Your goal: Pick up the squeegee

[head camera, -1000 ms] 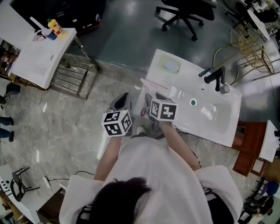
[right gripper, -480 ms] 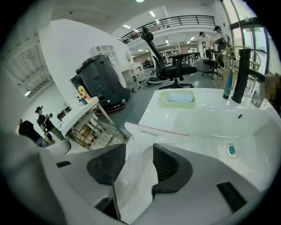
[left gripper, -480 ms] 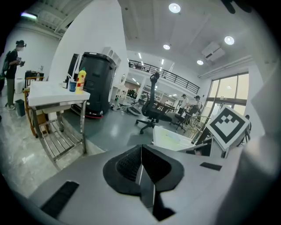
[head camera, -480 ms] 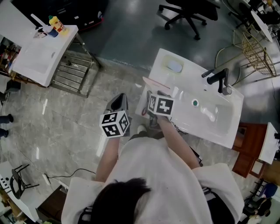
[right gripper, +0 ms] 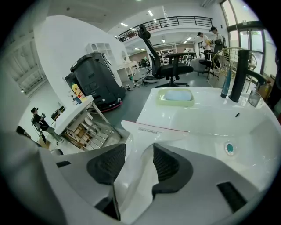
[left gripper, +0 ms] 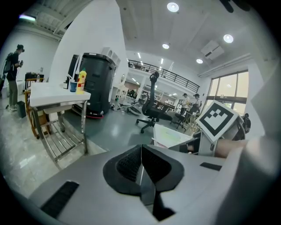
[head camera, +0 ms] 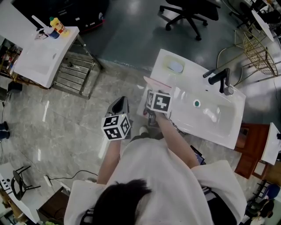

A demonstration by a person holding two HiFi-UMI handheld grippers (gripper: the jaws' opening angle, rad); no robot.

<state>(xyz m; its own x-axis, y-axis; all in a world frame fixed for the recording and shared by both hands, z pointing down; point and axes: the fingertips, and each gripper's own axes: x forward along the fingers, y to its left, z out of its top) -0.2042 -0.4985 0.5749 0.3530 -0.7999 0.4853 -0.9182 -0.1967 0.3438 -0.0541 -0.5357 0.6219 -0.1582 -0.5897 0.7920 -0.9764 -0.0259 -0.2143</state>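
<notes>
The white squeegee (head camera: 156,83), with a thin red blade edge, lies on the near left end of the white sink counter (head camera: 163,59). In the right gripper view the squeegee (right gripper: 163,130) has its blade across the counter's corner, and its handle runs back between the jaws. My right gripper (right gripper: 136,152) has both pads against that handle; it is shut on it. From the head view the right gripper (head camera: 159,91) sits right behind the blade. My left gripper (head camera: 120,103) hangs over the floor left of the counter, and up close the left gripper (left gripper: 141,151) is shut and empty.
A basin with a drain (head camera: 196,103) and a black faucet (head camera: 217,78) lie to the right. A pale green tray (head camera: 175,67) rests at the counter's far end. A white table (head camera: 37,57) with bottles stands far left, and an office chair (head camera: 189,11) stands beyond.
My right gripper has slid forward along the counter, closer to the squeegee's blade. The left gripper has stayed about where it was.
</notes>
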